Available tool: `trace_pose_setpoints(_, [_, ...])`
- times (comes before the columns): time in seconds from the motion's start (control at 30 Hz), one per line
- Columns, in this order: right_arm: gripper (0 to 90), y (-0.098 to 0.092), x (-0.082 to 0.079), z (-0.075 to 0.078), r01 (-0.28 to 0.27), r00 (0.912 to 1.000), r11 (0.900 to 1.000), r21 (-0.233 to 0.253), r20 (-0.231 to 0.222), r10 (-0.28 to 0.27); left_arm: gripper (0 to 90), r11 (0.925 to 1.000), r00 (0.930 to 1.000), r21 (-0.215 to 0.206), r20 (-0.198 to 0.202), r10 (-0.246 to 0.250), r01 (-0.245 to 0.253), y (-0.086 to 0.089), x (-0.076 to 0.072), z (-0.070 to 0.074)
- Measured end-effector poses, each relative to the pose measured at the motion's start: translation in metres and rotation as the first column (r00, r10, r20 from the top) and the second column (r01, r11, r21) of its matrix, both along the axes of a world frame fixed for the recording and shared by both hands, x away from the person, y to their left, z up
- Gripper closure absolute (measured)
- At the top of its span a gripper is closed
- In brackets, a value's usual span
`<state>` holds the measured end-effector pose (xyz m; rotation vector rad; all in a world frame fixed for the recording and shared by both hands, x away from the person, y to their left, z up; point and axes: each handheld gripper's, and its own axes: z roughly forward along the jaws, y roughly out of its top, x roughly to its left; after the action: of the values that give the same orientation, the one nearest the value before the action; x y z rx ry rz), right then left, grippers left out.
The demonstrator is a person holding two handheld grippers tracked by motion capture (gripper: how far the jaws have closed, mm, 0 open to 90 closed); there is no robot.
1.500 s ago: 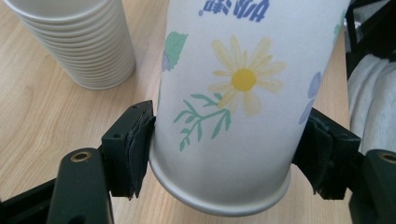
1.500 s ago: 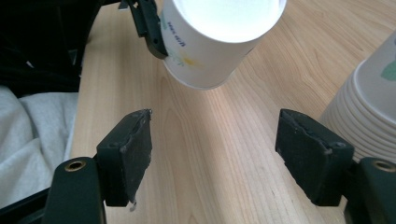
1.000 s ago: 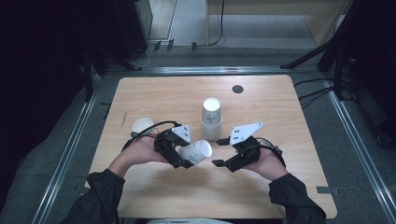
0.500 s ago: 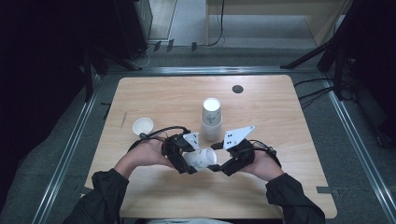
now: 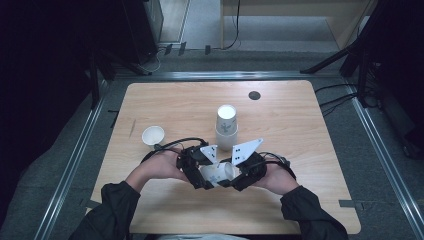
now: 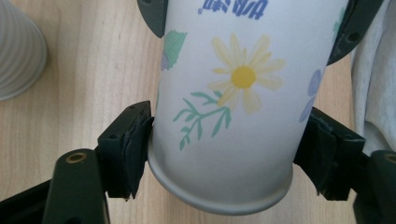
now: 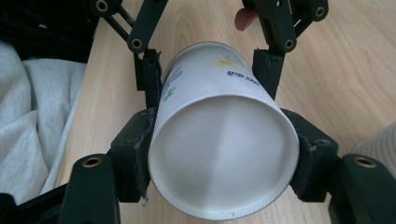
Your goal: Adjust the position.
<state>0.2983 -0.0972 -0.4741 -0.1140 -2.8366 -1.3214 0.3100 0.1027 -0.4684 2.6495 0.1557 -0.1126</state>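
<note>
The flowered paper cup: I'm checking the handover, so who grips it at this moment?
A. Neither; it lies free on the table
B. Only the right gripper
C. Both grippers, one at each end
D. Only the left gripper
C: the flowered paper cup lies sideways between the hands, with the left gripper clamped on its sides near the rolled bottom rim and the right gripper clamped on its sides at the other end.

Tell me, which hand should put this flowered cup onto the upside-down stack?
Probably left. The left gripper clamps the flowered cup near its base, so the mouth could slip over the stack; the right gripper pinches the mouth end, in the way.
</note>
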Motion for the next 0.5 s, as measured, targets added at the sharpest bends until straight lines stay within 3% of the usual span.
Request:
trace_pose_setpoints(0.13, [34.8,-0.006,0.003,0.004,0.02,0.9998,1.0,0.024,-0.008,-0.019,13.8,0.9981,0.9991,-0.049,0.014,0.04,-0.039,0.005,0.002,0.005])
trace_pose_setpoints(0.23, [34.7,-0.012,0.006,0.006,0.037,0.9991,0.999,0.032,-0.023,-0.036,11.4,0.9939,0.9971,-0.084,0.016,0.074,-0.072,0.009,0.003,0.007])
trace_pose_setpoints(0.5, [34.6,-0.021,0.012,0.018,0.057,0.9972,0.993,0.105,-0.055,-0.052,4.0,0.9709,0.9886,-0.192,0.018,0.149,-0.143,0.022,0.0,0.016])
